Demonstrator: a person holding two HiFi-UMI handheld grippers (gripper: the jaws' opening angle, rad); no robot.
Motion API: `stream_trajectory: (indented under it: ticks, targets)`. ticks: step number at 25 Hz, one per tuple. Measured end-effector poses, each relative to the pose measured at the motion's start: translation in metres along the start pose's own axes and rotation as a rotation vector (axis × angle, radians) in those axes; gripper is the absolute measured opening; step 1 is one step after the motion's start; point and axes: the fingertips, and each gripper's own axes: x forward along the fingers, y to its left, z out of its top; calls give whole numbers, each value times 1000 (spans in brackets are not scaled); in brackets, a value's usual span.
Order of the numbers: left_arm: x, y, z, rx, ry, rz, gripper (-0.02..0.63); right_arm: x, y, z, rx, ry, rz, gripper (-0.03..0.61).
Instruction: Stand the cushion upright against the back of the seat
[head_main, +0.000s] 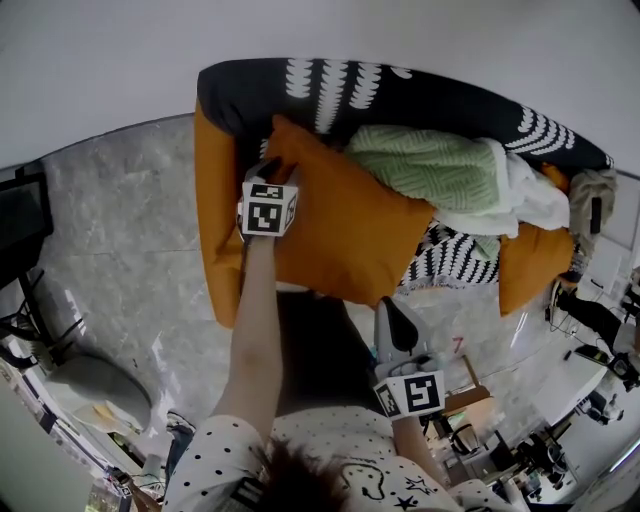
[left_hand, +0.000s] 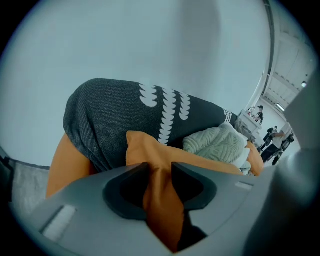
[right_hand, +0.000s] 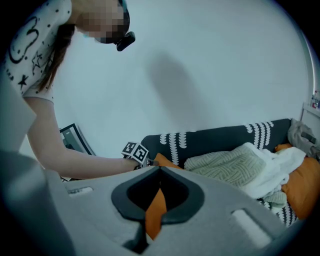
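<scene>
**A:** Where is the orange cushion (head_main: 350, 235) at this point?

**B:** It is laid slanted on the sofa seat, with its upper corner brought near the dark backrest (head_main: 420, 100). A fold at that corner is clamped in the left claw (left_hand: 160, 167). The lower edge is pinched in the right claw (right_hand: 159, 172).

**A:** What could be spoiled from here?

**B:** Only thin fabric is gripped, so a fold could be pulled free as the cushion is swung up, and it would be dropped flat. The knitted green blanket (head_main: 430, 165) lying against it could also be dragged along. The cushion might then be left propped on that instead of on the backrest.
</scene>
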Motion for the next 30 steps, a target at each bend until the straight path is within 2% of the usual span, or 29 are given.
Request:
stream_trajectory:
  ticks: [3, 7, 19, 30]
  targets:
    - [-2, -2, -2, 23, 8, -7, 75, 0, 0, 1, -3, -3, -7, -2]
    - [-8, -7, -4, 39, -16, -14, 29, 1, 1, 4, -6, -12, -12, -2]
    - [-29, -20, -1, 41, -76, -22, 18, -3, 4, 11, -22, -32, -18, -2]
    - [-56, -41, 13, 50, -114, -50, 15, -6, 7, 34, -44, -87, -19, -2]
